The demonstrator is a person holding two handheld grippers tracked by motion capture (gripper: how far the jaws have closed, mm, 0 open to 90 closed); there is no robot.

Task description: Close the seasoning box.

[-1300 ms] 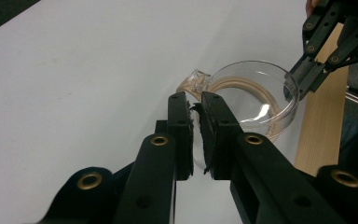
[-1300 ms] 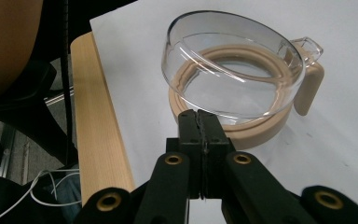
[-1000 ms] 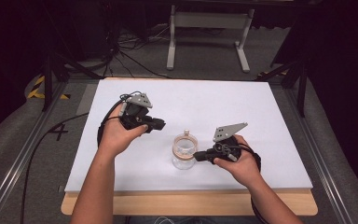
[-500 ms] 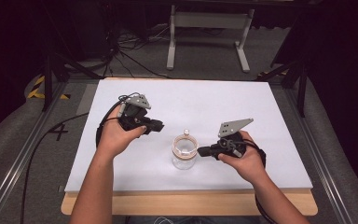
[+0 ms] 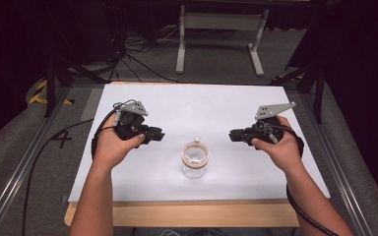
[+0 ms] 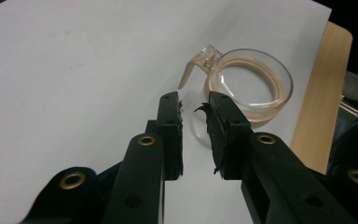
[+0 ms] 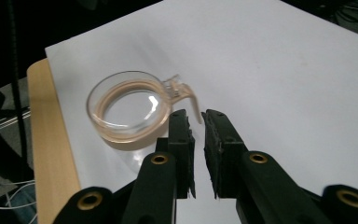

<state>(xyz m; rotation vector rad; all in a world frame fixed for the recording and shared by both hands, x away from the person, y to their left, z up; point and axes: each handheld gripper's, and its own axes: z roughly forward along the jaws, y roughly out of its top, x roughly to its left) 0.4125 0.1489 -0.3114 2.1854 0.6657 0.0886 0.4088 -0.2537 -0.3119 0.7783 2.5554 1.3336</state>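
Both hand-held grippers hang free, grasping nothing: the left hand-held gripper [image 5: 158,133] and the right hand-held gripper [image 5: 233,135] each show a narrow gap between their jaws. Between them, apart from both, a clear glass jar [image 5: 195,161] stands upright on the white desk [image 5: 216,105] near its front edge. Its tan-ringed hinged lid [image 7: 130,108] carries a small tan latch tab [image 6: 189,70] at the rim.

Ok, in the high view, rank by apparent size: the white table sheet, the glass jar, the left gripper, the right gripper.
1. white sheet, by far the largest.
2. left gripper and right gripper: they look about alike, so no ranking between them.
3. glass jar, smallest, though it is not much smaller than the grippers.
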